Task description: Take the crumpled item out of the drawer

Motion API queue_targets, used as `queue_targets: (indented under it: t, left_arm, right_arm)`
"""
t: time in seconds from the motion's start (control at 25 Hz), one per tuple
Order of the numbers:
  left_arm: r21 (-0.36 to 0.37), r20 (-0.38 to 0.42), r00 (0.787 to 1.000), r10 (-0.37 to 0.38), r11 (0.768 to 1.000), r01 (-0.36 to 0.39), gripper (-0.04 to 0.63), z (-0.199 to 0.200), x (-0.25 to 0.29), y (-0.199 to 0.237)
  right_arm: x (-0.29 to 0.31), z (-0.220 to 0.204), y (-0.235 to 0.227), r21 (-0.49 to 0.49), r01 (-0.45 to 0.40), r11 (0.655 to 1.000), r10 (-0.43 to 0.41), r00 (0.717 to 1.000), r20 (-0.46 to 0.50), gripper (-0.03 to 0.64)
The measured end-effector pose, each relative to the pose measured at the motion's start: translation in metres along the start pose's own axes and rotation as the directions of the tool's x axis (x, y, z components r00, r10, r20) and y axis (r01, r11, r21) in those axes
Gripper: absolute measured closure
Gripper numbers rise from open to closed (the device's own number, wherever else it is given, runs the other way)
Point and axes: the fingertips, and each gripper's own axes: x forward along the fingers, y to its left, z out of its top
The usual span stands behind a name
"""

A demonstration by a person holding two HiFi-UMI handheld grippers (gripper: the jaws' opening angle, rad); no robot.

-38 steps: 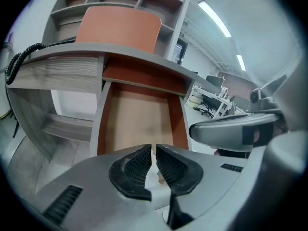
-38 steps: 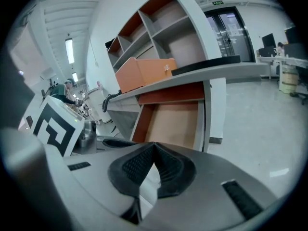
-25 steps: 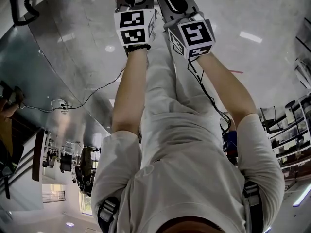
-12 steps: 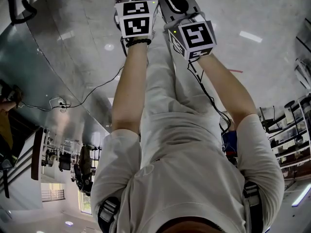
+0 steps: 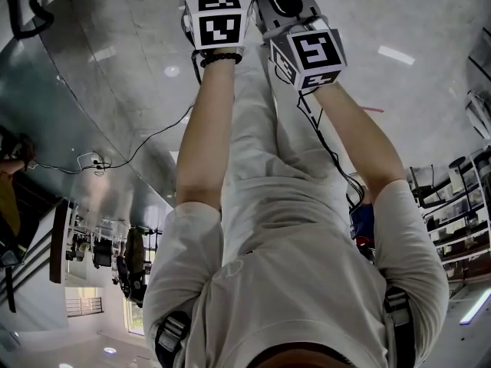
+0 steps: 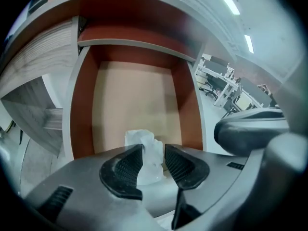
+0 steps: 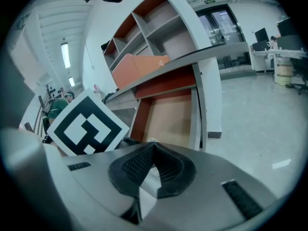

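**Technician:** Report the state of the left gripper (image 6: 154, 151).

**Inspector:** Its two black ribbed pads (image 6: 126, 167) were set narrow and clamped on the white crumpled paper wad (image 6: 139, 138). The wad sat directly between the fingers. Its upper part stood out past the fingertips and its lower part ran back between the pads towards the gripper body.

**Technician:** Where was the drawer in relation to those fingers?

**Inspector:** The open drawer with red-brown walls and a tan floor (image 6: 79, 114) lay beyond the fingertips, squarely ahead of them. The tan floor showed bare past the wad. The pictures did not settle whether the wad touched the drawer.

**Technician:** Report the right gripper (image 7: 153, 146).

**Inspector:** Its fingers were brought fully together, tip against tip, with nothing between them. The same drawer lay ahead of these fingertips. The left gripper's black-and-white marker cube (image 7: 86, 126) stood just to the left of them.

**Technician:** What did the head view show?

**Inspector:** Both bare forearms were stretched forward. The two marker cubes sat side by side and near each other at the top of the frame, and the fingers ran off that edge.
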Motion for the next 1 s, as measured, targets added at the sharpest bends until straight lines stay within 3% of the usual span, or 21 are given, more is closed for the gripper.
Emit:
queue_targets:
  t: [0.16,0.52,1.0]
  left_arm:
    - [0.015,-0.008,1.000,0.006,1.000,-0.006,0.460,0.000,0.003,-0.002]
    - [0.048,-0.018,0.999,0.039,0.998,-0.038,0.574,-0.002,0.004,0.004]
    - [0.022,0.029,0.999,0.041,0.999,-0.041,0.586,0.004,-0.011,0.007]
  right_arm:
    - [0.001,-0.002,-0.003,0.010,0.006,1.000,-0.006,1.000,-0.003,0.615]
    - [0.002,-0.004,-0.004,0.016,0.006,1.000,-0.006,1.000,-0.004,0.615]
    - [-0.007,-0.003,-0.013,0.043,0.033,0.999,-0.033,0.999,0.003,0.615]
